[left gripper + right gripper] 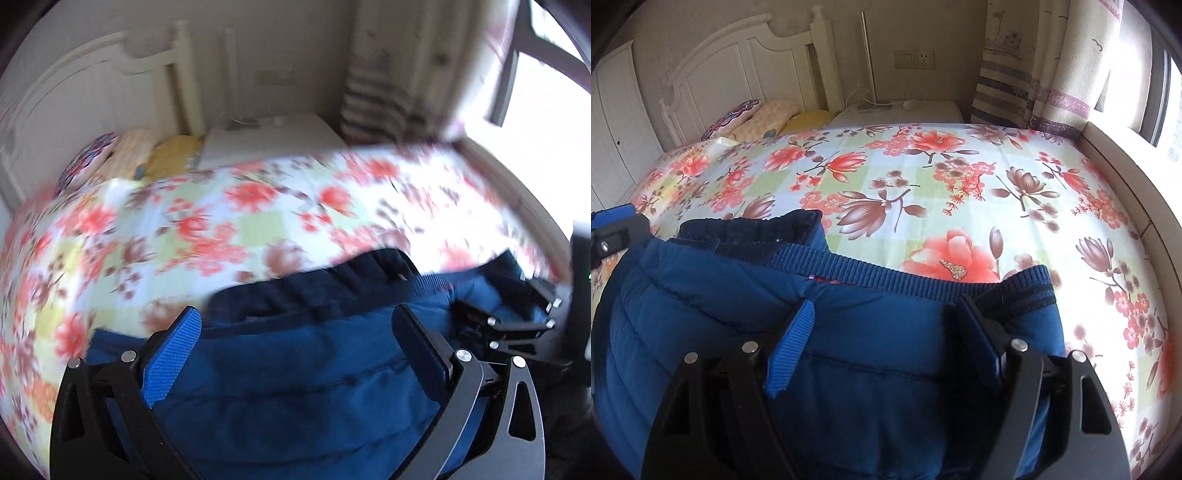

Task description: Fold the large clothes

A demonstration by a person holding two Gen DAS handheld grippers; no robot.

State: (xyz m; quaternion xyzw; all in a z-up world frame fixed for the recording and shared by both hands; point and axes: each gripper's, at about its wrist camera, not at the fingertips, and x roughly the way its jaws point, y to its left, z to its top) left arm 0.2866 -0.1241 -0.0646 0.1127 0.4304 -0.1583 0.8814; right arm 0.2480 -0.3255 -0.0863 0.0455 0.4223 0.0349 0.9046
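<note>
1. A blue padded jacket [849, 332] lies on the near part of a bed covered by a floral sheet [960, 177], its ribbed collar edge [886, 271] facing the far side.
2. The right gripper [886, 325] stands over the jacket with fingers spread wide; the fabric lies beneath and between them, and the pads do not press on it.
3. The left gripper [301, 321] is likewise wide apart above the jacket's left portion (this view is blurred), gripping nothing.
4. The right gripper shows at the right edge of the left view.
5. Pillows [764, 118] sit at the far left by a white headboard [746, 62]; a bedside table [905, 112] and curtain [1052, 62] stand beyond.
</note>
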